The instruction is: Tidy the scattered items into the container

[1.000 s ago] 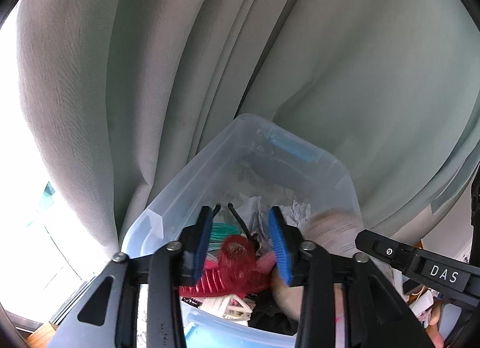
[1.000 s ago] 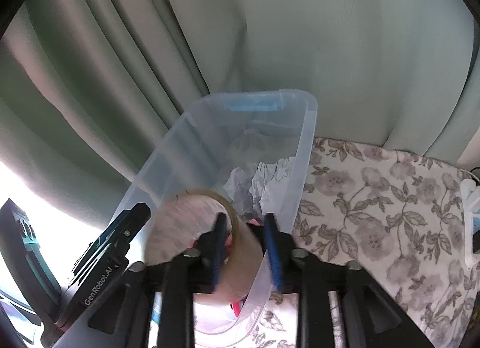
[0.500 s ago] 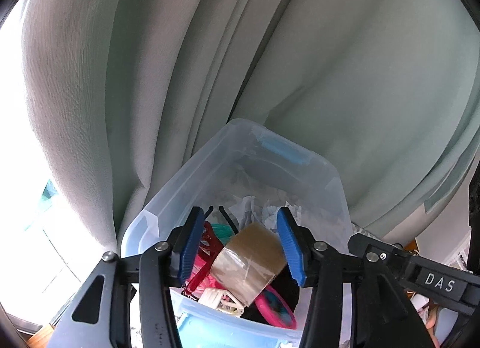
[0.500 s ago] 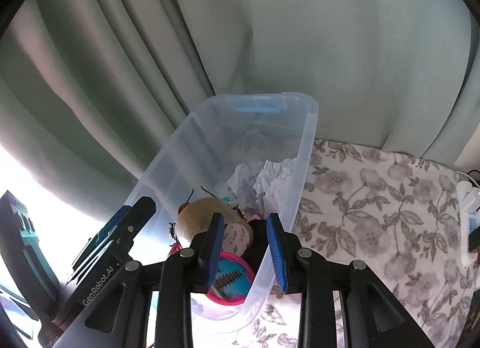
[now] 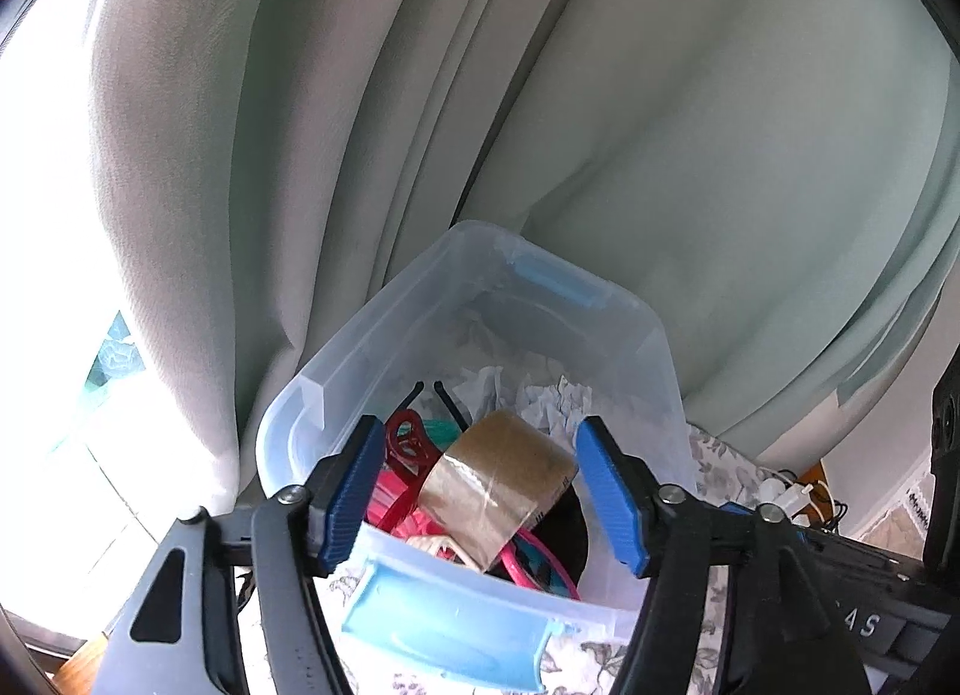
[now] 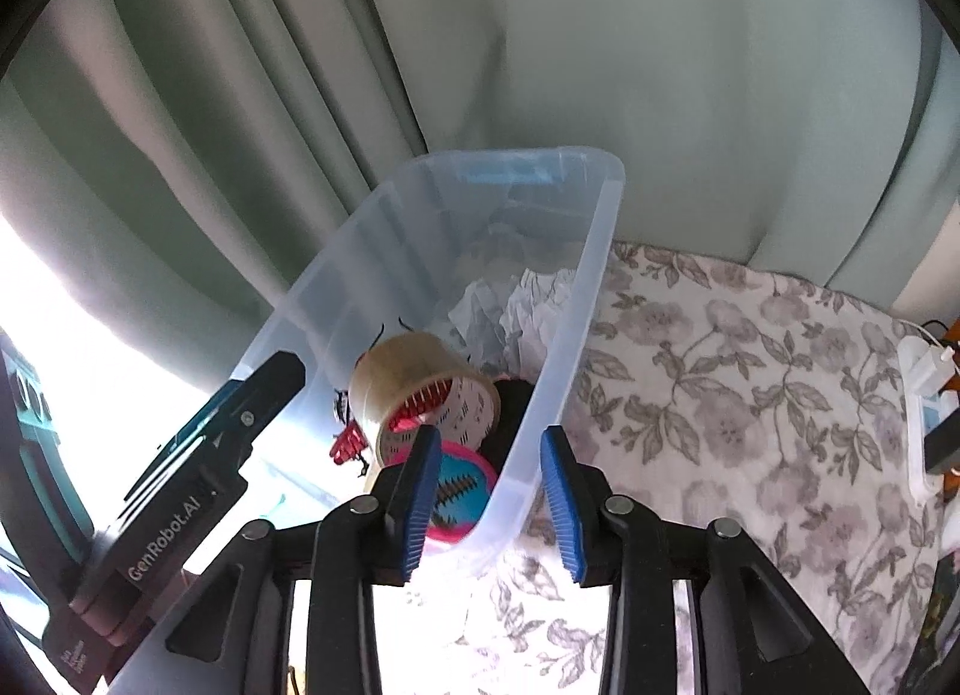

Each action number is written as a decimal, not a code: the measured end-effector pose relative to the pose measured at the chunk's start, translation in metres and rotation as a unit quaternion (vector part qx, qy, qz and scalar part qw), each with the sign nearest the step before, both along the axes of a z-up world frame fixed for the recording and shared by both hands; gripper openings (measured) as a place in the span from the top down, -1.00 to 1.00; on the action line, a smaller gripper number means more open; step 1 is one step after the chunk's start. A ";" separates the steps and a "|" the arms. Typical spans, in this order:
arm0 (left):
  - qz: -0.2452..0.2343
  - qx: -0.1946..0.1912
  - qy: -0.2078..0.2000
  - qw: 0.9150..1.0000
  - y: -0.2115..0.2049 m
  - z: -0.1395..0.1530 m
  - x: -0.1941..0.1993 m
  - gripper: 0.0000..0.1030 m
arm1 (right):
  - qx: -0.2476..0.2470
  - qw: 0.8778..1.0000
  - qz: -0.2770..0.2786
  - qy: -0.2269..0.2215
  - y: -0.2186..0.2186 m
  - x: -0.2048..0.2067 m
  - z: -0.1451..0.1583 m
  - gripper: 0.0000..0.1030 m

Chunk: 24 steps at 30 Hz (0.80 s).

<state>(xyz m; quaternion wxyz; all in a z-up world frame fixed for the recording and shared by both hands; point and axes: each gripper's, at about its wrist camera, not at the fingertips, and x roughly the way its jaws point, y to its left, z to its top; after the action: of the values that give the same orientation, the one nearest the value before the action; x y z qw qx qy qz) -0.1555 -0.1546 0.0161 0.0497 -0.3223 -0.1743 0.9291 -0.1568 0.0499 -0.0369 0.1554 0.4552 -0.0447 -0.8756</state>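
glossy brown tape roll (image 5: 501,482) in translucent plastic bin (image 5: 657,347)

A surface covered in white cloth with a grey floral print (image 6: 720,395) carries a clear plastic container (image 6: 576,323) at its left edge. A white power strip (image 6: 921,383) lies near the cloth's right edge.
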 end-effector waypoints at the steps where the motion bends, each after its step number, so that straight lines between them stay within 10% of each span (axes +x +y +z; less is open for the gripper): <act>1: -0.002 0.001 -0.001 1.000 0.000 0.000 0.001 -0.36 | 0.001 1.000 0.001 -0.001 0.000 0.002 -0.001 0.25; 24: -0.026 -0.065 -0.017 0.997 0.005 0.006 0.023 -0.60 | 0.014 1.000 0.011 0.002 -0.006 0.027 0.010 0.20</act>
<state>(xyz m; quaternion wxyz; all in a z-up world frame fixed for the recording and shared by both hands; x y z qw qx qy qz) -0.1321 -0.1494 0.0220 0.0494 -0.3453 -0.1063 0.9311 -0.1297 0.0435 -0.0270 0.1593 0.4558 -0.0273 -0.8753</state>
